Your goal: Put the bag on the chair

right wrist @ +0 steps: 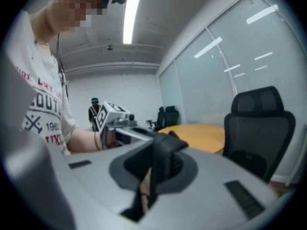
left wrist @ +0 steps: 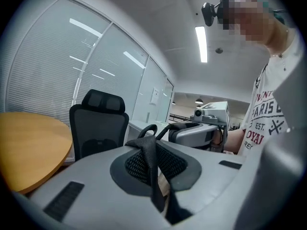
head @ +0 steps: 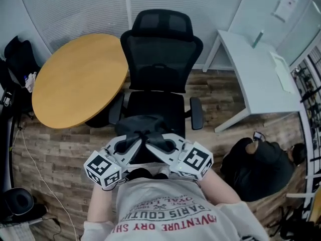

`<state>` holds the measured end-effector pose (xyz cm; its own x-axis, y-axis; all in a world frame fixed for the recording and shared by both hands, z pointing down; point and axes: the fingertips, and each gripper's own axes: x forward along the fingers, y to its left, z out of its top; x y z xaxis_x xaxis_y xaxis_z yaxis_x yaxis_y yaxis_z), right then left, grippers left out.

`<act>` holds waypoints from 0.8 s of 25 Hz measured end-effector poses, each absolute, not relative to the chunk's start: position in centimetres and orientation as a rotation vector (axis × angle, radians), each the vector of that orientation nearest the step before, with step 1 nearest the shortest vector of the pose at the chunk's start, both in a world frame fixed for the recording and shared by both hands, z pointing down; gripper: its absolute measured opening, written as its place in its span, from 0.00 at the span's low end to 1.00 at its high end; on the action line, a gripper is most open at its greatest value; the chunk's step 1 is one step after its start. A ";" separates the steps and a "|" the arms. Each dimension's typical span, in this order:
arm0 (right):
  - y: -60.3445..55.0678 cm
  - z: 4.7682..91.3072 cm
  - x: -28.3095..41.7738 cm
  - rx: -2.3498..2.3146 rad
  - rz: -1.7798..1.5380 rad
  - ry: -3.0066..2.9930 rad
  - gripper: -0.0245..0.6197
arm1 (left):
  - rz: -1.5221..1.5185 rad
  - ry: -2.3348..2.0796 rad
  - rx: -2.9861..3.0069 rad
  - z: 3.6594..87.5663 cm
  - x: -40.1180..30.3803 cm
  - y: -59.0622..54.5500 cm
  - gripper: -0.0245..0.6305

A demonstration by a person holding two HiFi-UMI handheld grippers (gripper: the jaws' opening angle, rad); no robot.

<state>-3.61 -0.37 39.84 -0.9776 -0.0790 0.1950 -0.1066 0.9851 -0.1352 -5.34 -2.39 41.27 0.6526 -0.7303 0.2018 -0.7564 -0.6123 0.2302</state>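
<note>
A black bag [head: 144, 128] hangs by its webbing straps just in front of the black mesh office chair [head: 159, 59], low over the front of its seat. My left gripper [head: 135, 141] is shut on one strap [left wrist: 151, 159], which runs up between its jaws in the left gripper view. My right gripper [head: 154, 143] is shut on the other strap [right wrist: 162, 163]. Both grippers sit side by side, close to my chest. From the left gripper [left wrist: 156, 178] I see the right one [left wrist: 194, 132] alongside; from the right gripper [right wrist: 149, 183] I see the left one [right wrist: 116, 122].
A round wooden table [head: 75, 79] stands left of the chair, touching its left armrest side. A white desk [head: 258, 69] is at the right. A dark bundle [head: 257, 162] lies on the wood floor at right. Dark gear [head: 17, 202] and cables lie at left.
</note>
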 end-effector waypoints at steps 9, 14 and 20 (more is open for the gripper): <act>-10.8 41.2 -1.5 0.286 0.231 -2.912 0.09 | 0.185 -1.130 2.553 43.0 -2.7 -12.7 0.12; -17.9 42.0 -2.0 0.375 0.286 -2.885 0.09 | 0.229 -1.053 2.581 43.7 -2.8 -19.5 0.12; -25.2 42.3 -3.0 0.447 0.407 -2.884 0.09 | 0.260 -0.948 2.606 44.3 -3.7 -26.3 0.12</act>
<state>-3.04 -25.21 42.35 -0.9355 -0.2671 0.2314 -0.3208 0.9166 -0.2386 -3.69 -26.30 44.32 0.7588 -0.5840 0.2883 -0.6493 -0.7127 0.2653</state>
